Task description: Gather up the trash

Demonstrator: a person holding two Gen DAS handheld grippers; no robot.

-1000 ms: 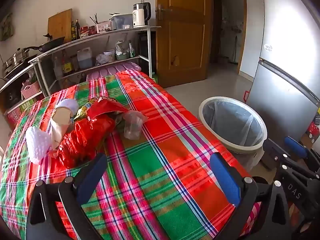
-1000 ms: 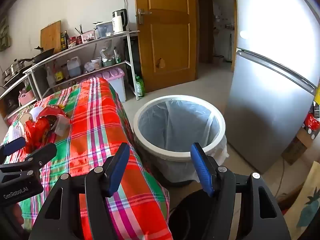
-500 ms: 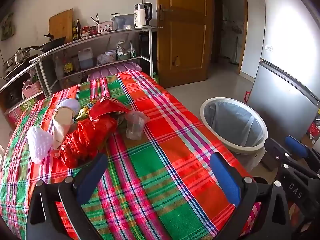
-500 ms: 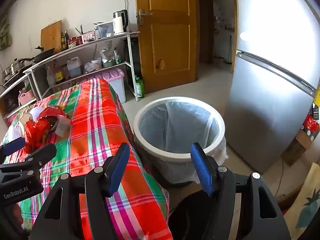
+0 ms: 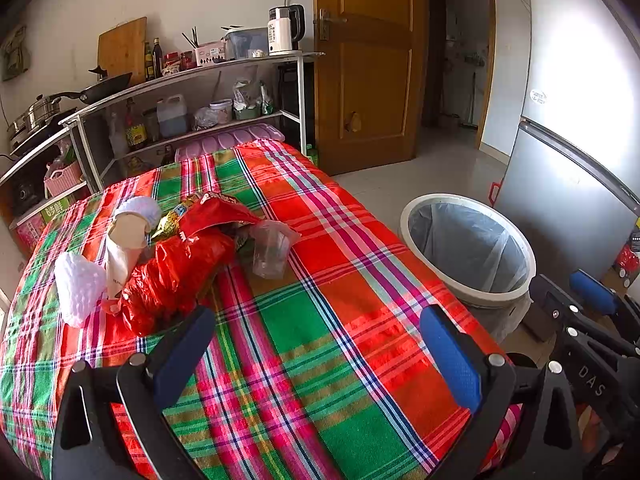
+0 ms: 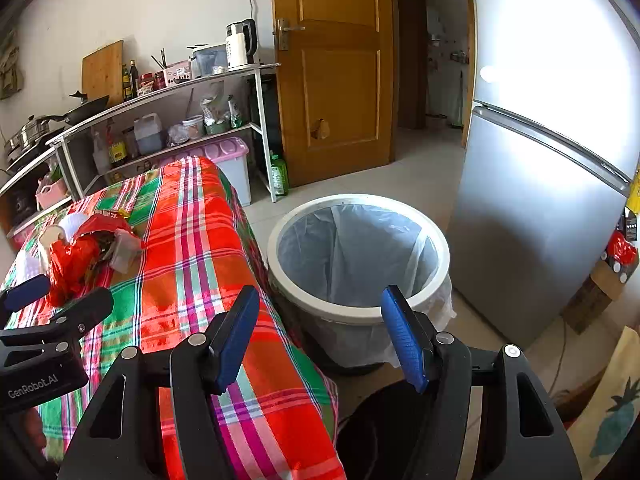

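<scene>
Red crinkled bag (image 5: 176, 272) at your 10 o'clock, lined bin (image 5: 468, 248) at 2; left gripper (image 5: 316, 352) and right gripper (image 6: 320, 332) both spread, holding nothing.

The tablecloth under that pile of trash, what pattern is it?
The tablecloth is a plaid of red, green and pink with thin blue lines, clearest in the left wrist view.

one trash bin (image 5: 468, 248), two red bags (image 5: 176, 268), one plastic cup (image 5: 272, 248)
</scene>
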